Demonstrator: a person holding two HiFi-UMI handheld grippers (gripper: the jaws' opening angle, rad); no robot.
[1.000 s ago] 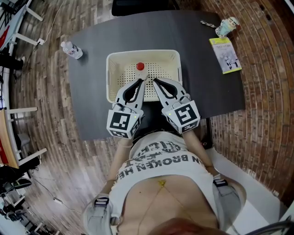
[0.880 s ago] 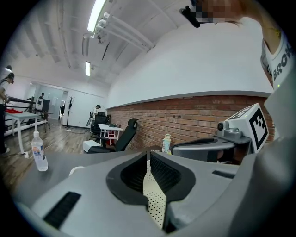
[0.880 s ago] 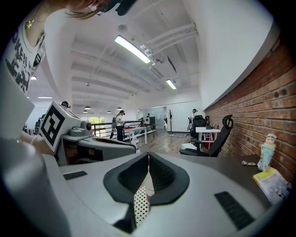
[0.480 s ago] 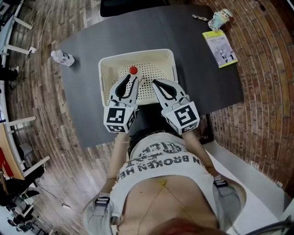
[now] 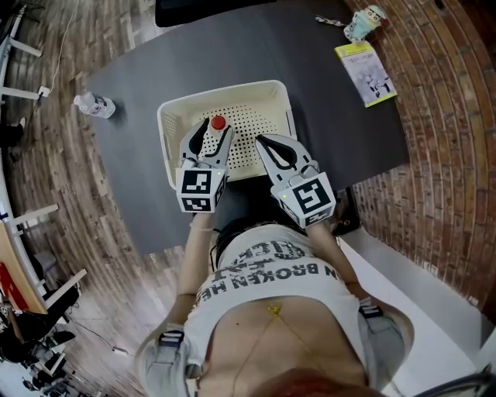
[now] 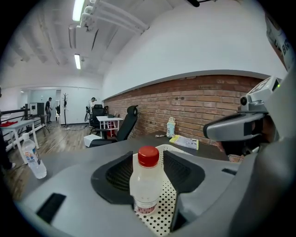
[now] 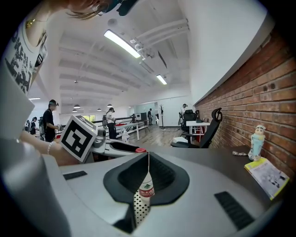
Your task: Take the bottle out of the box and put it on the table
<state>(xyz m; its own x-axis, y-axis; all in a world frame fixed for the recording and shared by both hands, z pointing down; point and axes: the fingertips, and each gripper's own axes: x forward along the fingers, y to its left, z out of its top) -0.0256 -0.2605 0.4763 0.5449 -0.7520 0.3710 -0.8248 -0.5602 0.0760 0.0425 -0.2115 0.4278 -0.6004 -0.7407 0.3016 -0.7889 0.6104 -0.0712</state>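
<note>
A small clear bottle with a red cap (image 5: 218, 122) stands upright in the cream perforated box (image 5: 172, 116) on the dark table (image 5: 325, 108). My left gripper (image 5: 215, 132) reaches into the box, its jaws opening. In the left gripper view the bottle (image 6: 147, 185) stands between the pads, which do not press on it. My right gripper (image 5: 260, 140) rests over the box's near right side, shut and empty. Through the slit below its tips (image 7: 148, 155) the bottle's label (image 7: 146, 190) shows.
A second clear bottle (image 5: 94, 105) stands near the table's far left edge. A yellow booklet (image 5: 366, 74) and a small figurine (image 5: 363, 23) lie at the far right. A brick wall runs along the right side. People stand far off in the room.
My left gripper has moved forward and down into the box, and its jaws went from shut to wide apart on either side of the bottle. The right gripper has hardly moved.
</note>
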